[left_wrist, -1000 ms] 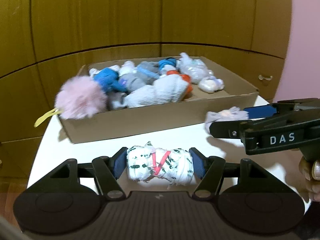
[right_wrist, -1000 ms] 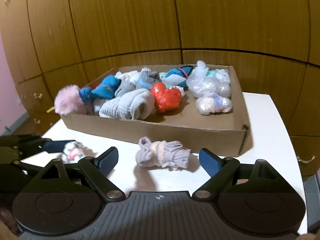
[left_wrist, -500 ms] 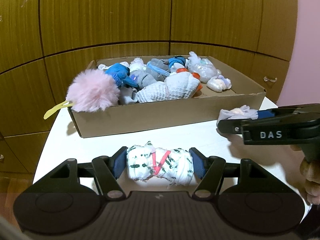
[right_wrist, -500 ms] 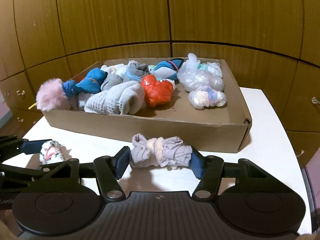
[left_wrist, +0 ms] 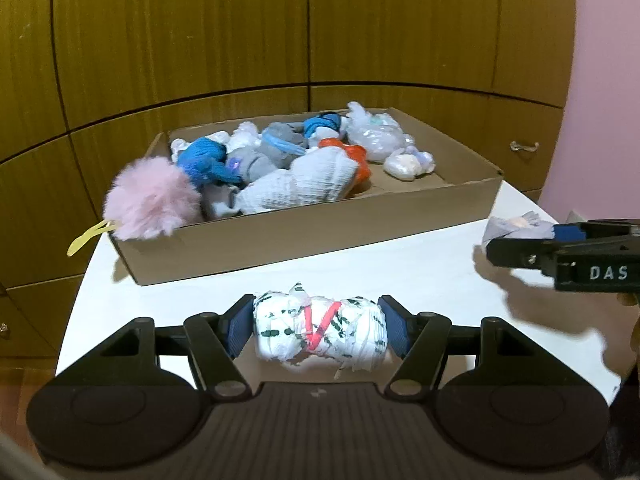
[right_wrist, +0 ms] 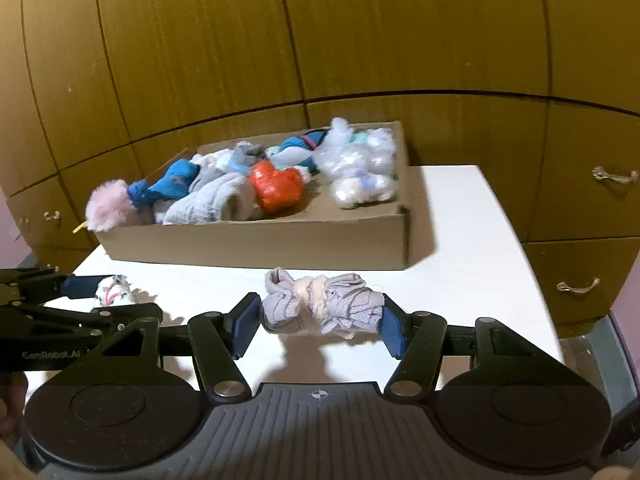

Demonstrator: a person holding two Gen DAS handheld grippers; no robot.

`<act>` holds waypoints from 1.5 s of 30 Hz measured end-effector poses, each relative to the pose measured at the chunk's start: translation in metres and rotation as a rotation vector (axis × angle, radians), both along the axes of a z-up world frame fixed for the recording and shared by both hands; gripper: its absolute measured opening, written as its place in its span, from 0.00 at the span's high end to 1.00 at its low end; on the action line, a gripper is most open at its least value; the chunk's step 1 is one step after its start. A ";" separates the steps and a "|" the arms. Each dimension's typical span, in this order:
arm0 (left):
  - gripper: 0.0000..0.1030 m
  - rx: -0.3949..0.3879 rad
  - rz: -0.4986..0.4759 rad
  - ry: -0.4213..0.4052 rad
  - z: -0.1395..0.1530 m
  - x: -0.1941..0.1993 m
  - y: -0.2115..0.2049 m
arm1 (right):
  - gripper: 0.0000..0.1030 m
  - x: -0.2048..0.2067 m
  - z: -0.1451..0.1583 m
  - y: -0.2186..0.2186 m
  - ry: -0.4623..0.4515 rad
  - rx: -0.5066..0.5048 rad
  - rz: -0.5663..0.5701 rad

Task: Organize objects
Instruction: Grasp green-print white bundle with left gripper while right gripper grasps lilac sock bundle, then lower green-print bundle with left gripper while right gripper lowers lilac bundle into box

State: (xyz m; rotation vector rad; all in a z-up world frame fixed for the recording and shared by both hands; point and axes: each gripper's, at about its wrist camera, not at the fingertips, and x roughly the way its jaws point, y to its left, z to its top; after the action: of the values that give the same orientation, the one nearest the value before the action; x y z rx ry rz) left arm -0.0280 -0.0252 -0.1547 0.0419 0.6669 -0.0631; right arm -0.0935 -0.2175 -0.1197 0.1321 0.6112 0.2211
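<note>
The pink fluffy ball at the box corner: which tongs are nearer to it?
Left. The left tongs, shut on the white bundle, sit nearer the pink fluffy ball. The right tongs, shut on the grey bundle, are further along the cardboard box.

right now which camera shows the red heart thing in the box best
The right wrist view: the red heart faces the camera, nearly whole, in the cardboard box. In the left wrist view only an orange-red edge shows behind the grey knit roll.
</note>
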 end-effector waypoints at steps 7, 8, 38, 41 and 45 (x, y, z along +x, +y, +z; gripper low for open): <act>0.40 0.032 -0.031 0.003 0.004 0.000 -0.017 | 0.35 -0.012 0.001 -0.030 -0.003 0.018 -0.036; 0.40 0.038 -0.035 0.004 0.005 0.001 -0.019 | 0.35 -0.013 0.001 -0.034 -0.002 0.018 -0.038; 0.39 0.074 -0.261 0.133 0.079 0.111 -0.029 | 0.35 0.085 0.102 -0.037 -0.026 -0.155 0.223; 0.39 0.082 -0.318 0.190 0.081 0.128 -0.033 | 0.35 0.106 0.106 -0.028 0.013 -0.209 0.312; 0.39 0.108 -0.389 0.239 0.072 0.145 -0.041 | 0.35 0.128 0.095 -0.015 0.076 -0.302 0.420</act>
State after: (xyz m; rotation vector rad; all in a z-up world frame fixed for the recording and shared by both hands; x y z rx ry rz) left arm 0.1167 -0.0661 -0.0830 0.2718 0.8942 -0.4115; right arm 0.0349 -0.2320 -0.0243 -0.2835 0.7375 0.5274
